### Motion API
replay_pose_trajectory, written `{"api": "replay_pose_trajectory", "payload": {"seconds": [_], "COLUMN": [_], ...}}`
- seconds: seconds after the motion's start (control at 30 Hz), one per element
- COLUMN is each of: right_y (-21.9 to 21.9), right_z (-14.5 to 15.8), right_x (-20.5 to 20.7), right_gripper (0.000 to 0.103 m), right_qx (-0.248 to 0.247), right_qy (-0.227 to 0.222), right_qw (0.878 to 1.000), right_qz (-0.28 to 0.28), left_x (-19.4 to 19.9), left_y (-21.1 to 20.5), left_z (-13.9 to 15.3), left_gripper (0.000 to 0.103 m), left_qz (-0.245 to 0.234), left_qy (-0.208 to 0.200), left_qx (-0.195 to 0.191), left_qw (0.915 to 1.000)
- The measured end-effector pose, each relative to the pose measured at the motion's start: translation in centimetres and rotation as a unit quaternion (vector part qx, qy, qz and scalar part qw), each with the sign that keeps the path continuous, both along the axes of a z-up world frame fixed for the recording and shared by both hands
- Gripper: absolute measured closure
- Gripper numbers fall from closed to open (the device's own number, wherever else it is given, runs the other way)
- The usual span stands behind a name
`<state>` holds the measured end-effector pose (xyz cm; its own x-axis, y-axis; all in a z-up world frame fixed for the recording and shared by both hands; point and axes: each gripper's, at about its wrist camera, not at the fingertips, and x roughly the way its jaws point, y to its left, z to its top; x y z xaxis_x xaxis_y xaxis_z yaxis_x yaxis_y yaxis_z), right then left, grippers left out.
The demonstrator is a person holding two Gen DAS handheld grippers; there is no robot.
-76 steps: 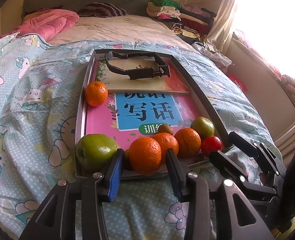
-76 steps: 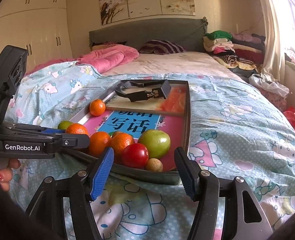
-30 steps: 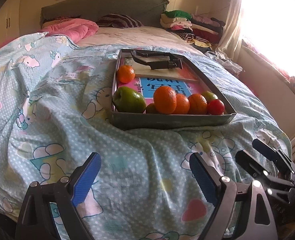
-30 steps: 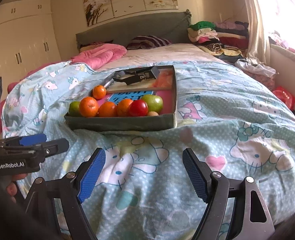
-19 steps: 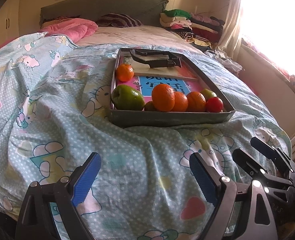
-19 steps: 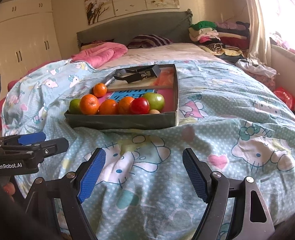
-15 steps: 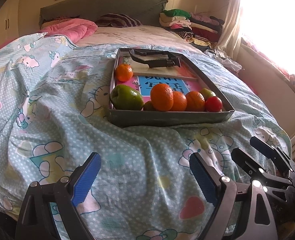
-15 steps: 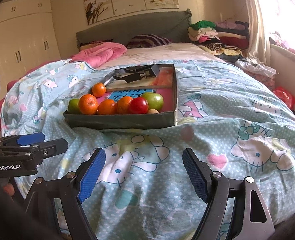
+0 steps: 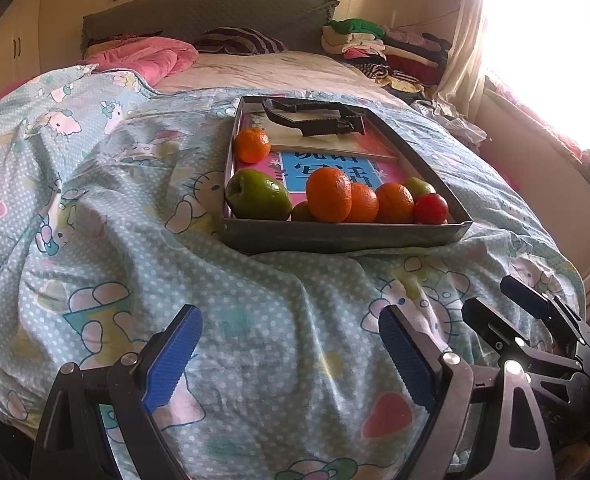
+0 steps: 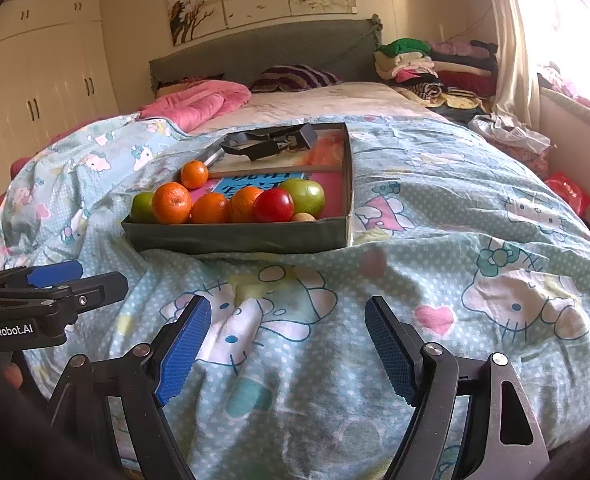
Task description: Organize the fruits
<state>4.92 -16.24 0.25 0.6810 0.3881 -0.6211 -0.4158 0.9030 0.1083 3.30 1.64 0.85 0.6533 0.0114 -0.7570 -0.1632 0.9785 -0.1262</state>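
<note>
A grey tray (image 9: pixel 335 236) (image 10: pixel 235 236) sits on the bed. Along its near edge lie a big green fruit (image 9: pixel 257 195), three oranges (image 9: pixel 329 194), a small green apple (image 10: pixel 305 197) and a red fruit (image 9: pixel 431 209) (image 10: pixel 274 205). Another orange (image 9: pixel 252 145) (image 10: pixel 194 174) lies farther back at the left. My left gripper (image 9: pixel 289 354) is open and empty, well short of the tray. My right gripper (image 10: pixel 287 350) is open and empty too, also over the quilt.
Books (image 9: pixel 327 166) and a black clamp tool (image 9: pixel 315 120) lie in the tray. The quilt (image 9: pixel 115 220) covers the bed. A pink blanket (image 10: pixel 199 104) and folded clothes (image 10: pixel 427 64) lie at the back. A window is at the right.
Both grippers have pulled back from the tray, where 2.5 s ago they were close to the fruit. The left gripper has opened wider. Over the last second they hardly move.
</note>
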Motion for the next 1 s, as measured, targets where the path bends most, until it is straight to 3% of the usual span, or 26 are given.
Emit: {"api": "replay_pose_trajectory", "payload": {"seconds": [1.0], "right_y": [0.05], "right_z": [0.13], "right_x": [-0.08], "right_gripper": [0.023], "right_qx": [-0.004], "right_qy": [-0.003], "right_qw": [1.0], "right_qz": [-0.002], "left_x": [-0.19], "left_y": [0.43], "left_z": [0.08], "left_gripper": [0.013], "left_qz": [0.01], "left_qy": [0.002], "left_qx": [0.005], "left_qw": [0.9999]}}
